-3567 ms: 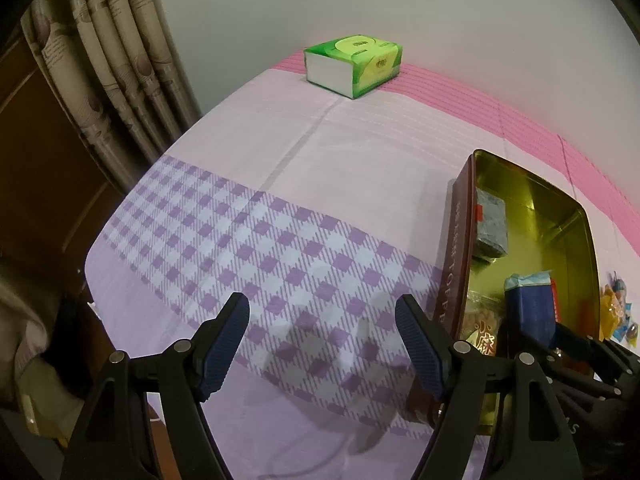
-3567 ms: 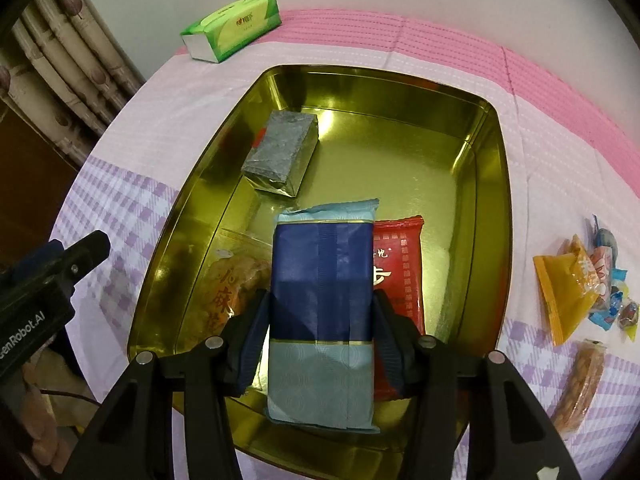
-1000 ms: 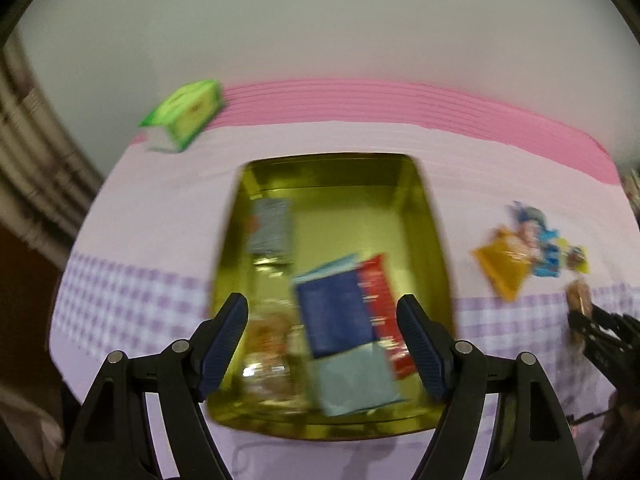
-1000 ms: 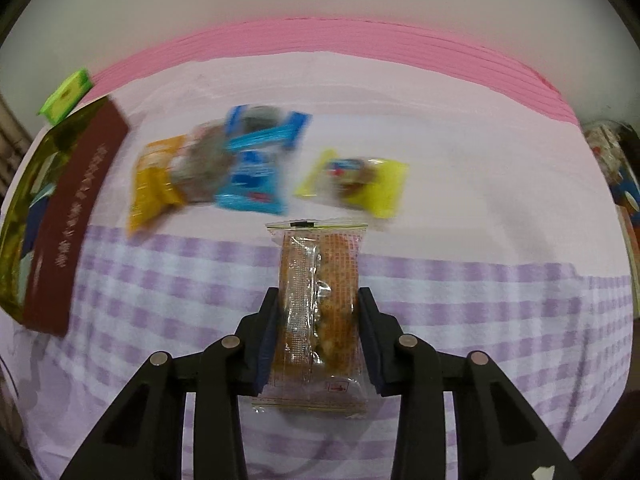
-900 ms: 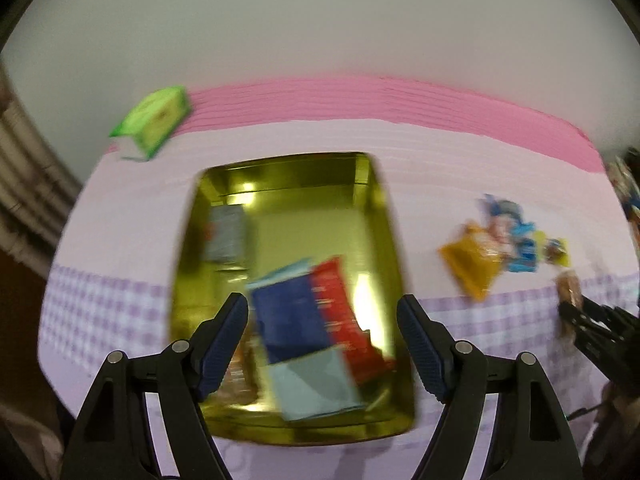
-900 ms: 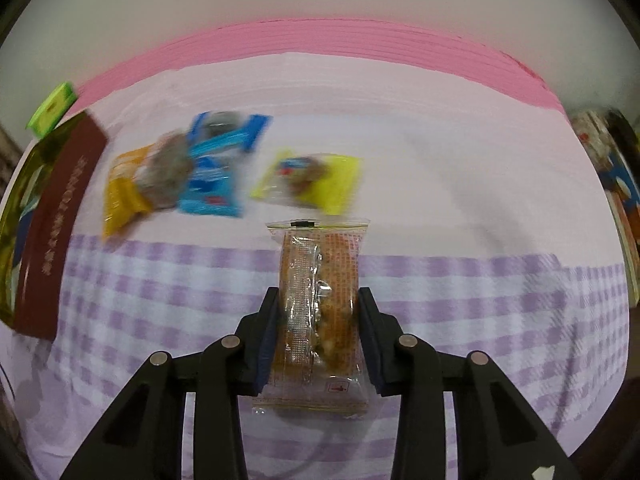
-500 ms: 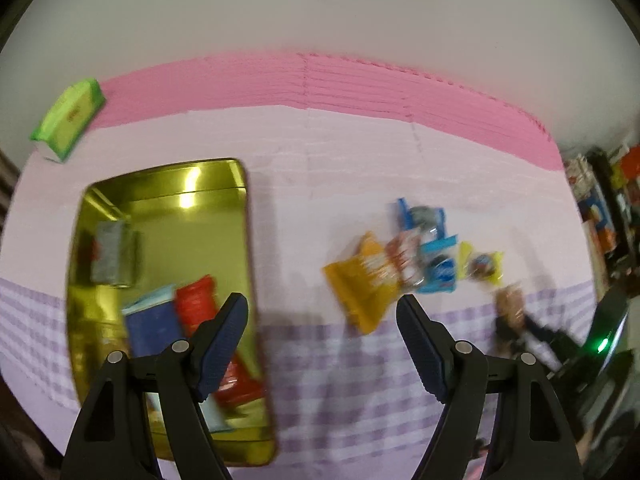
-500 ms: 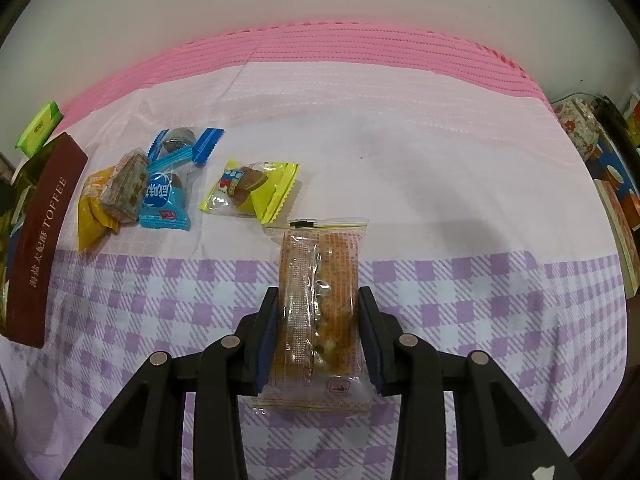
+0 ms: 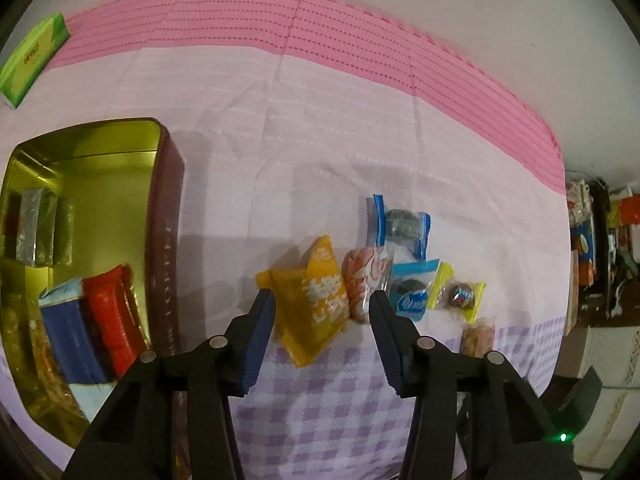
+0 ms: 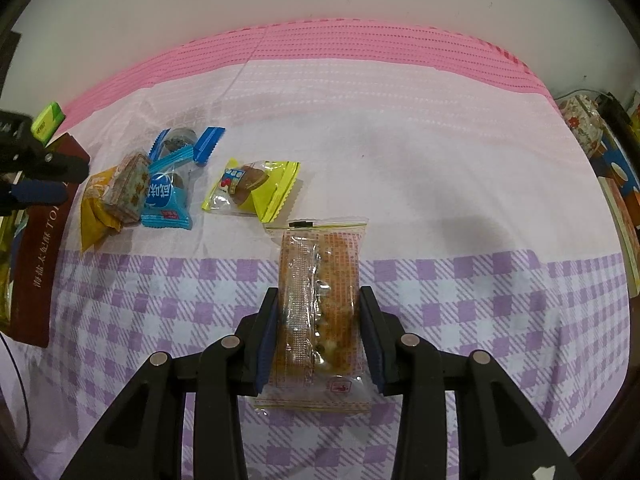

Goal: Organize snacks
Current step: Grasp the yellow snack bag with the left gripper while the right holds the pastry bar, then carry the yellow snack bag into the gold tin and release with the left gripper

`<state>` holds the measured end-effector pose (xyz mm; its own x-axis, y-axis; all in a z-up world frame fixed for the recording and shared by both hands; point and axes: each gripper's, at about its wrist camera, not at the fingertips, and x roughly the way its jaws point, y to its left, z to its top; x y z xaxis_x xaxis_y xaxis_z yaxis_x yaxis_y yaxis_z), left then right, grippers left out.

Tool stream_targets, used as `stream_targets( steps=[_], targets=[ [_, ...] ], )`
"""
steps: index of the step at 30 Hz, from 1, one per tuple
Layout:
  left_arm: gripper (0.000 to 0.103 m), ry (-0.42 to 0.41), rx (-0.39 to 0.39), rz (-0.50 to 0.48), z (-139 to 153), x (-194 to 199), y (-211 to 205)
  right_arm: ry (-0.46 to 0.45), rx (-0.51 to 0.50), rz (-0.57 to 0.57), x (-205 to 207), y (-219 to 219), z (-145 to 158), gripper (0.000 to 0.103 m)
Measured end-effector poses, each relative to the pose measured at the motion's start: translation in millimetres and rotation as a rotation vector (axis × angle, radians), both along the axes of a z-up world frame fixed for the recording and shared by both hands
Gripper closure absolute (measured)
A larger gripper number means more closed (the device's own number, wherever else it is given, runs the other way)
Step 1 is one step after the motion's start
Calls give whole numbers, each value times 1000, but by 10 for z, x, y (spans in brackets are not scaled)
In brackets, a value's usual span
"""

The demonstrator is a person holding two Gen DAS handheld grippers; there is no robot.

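Reaching: left gripper jaws, just narrowed, part-open astride the yellow snack pouch, not pressing.
Right gripper: clamped on clear-wrapped cake bar.
Pouch place: tin at nine o'clock.
Handling: light, crinkly, slippery; pinch mid-body.

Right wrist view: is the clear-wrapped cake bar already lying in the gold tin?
No. The cake bar is clamped between the right gripper pads above the checked cloth, away from the tin at the left edge.
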<state>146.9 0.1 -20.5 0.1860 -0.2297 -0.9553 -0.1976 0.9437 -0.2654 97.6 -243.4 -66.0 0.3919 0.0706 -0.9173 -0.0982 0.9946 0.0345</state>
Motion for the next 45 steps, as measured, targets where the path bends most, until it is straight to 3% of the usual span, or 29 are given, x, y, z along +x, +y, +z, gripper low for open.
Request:
stream_targets(
  steps=[14,24,45],
  targets=[
    [61,40,66,32,-283,92,-124,2,6,1,21,0,-7,65],
    [67,25,113,-31,-301,-43,-236,1,2,1,23,18,-7,65],
    [67,-99,111,-95,316,-383,-91,-8,-18,-3,-6,64,-2,65]
  ],
)
